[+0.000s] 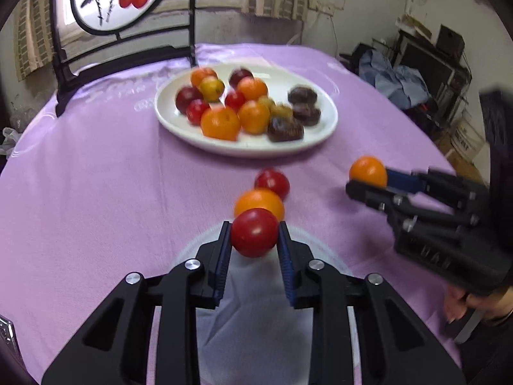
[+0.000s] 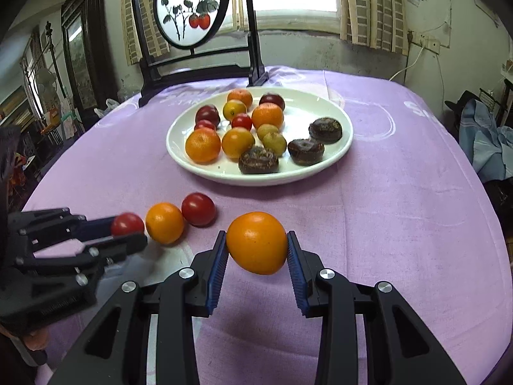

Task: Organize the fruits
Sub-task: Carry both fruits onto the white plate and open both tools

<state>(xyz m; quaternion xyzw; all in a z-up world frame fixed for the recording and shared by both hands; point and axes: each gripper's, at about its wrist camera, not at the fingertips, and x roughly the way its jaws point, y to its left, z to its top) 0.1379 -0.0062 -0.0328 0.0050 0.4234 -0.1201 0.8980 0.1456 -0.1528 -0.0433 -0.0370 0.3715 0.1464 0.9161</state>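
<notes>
Left gripper fingers pinch a small round red tomato, lifted above the purple-clothed desk. Just ahead at 12 o'clock, a loose orange mandarin and a second red tomato lie on the cloth, touching. Right gripper fingers pinch a round orange mandarin, also held clear of the cloth. White oval ceramic plate piled with mixed fruit sits at 12 o'clock. Judgement: carry both level, lower over bare plate spots near like fruit, release low so nothing rolls or bumps the pile.
</notes>
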